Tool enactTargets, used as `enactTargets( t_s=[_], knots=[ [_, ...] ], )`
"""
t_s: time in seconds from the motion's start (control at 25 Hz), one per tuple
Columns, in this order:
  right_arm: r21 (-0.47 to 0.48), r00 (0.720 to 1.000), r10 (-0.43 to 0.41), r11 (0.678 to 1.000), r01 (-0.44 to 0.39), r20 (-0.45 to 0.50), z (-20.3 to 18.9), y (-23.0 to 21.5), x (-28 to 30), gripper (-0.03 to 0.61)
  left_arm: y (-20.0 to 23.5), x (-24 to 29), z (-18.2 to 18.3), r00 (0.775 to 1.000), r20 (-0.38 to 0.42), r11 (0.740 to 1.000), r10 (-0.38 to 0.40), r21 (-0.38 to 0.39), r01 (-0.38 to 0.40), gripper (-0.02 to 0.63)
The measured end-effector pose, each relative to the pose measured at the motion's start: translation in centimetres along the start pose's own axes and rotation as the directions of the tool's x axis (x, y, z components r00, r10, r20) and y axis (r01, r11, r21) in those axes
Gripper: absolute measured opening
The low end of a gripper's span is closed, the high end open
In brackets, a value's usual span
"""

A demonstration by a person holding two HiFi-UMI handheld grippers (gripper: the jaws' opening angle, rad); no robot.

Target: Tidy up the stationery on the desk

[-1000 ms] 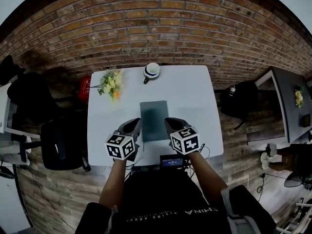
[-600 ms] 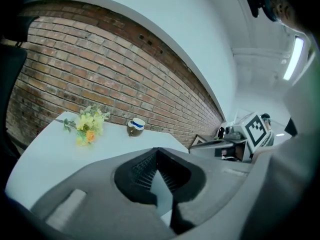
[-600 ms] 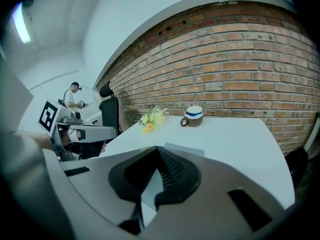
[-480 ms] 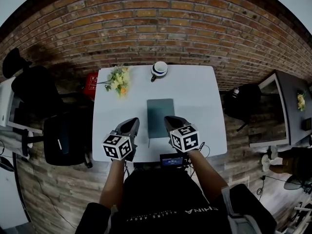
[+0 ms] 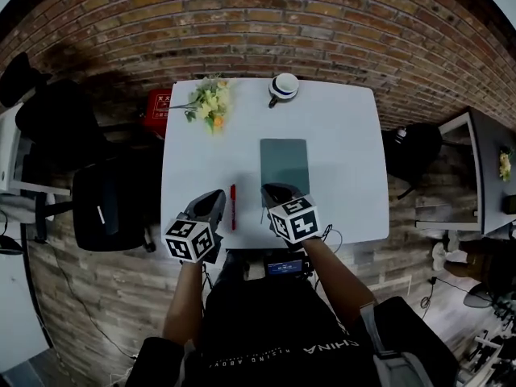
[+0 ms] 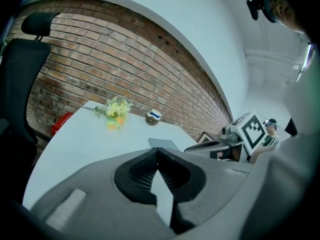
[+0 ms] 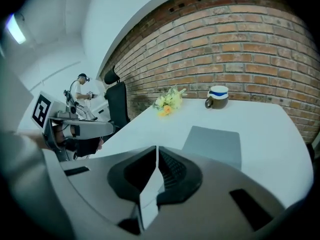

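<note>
Now our bench (image 5: 347, 184) meets a brick wall (image 5: 266, 31), a pen (image 5: 233, 206) near its front edge; left gripper (image 5: 214, 197) and right gripper (image 5: 274, 190) have fingers closed, empty.

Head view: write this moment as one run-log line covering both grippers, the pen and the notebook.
left gripper: shut, empty | right gripper: shut, empty | red pen: lying between grippers | grey notebook: flat, beyond right gripper

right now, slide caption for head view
Left gripper and right gripper, both shut, flank a red pen on the white desk, grey notebook beyond.
</note>
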State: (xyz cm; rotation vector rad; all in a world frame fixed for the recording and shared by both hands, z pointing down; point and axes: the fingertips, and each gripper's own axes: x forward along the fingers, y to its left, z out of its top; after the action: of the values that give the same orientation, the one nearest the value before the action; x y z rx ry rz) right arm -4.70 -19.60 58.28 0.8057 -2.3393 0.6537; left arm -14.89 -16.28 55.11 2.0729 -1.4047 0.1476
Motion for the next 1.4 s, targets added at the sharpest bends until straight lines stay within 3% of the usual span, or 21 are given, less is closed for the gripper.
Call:
enactTargets(
  t_s=[0.36,0.72,1.04,1.4],
  knots=[
    [0.035,0.991,0.032,0.999,-0.027,-0.133,-4.5,5.7,6.2,0.074,3.9,-2.3,-4.3,0.997,-0.078,1.0,0.014,-0.025,-0.016,0.011],
    [0.066,0.979,-0.077,0.994,0.091,-0.186,-7.5,7.4,9.1,0.109,6.1,-3.3,-6.9,0.993,-0.116,0.999,0.008,-0.039,-0.013,0.011],
    [0.024,0.958,-0.19,0.98,0.2,-0.216,-8.5,7.0,9.7,0.077,7.3,-3.8,-7.6,0.991,-0.13,0.999,0.011,-0.038,-0.016,0.011],
    [0.034,0.961,-0.184,0.98,0.195,-0.206,-8.3,6.3,9.4,0.049,6.7,-3.8,-7.4,0.992,-0.127,0.999,0.009,-0.032,-0.013,0.011]
  ],
)
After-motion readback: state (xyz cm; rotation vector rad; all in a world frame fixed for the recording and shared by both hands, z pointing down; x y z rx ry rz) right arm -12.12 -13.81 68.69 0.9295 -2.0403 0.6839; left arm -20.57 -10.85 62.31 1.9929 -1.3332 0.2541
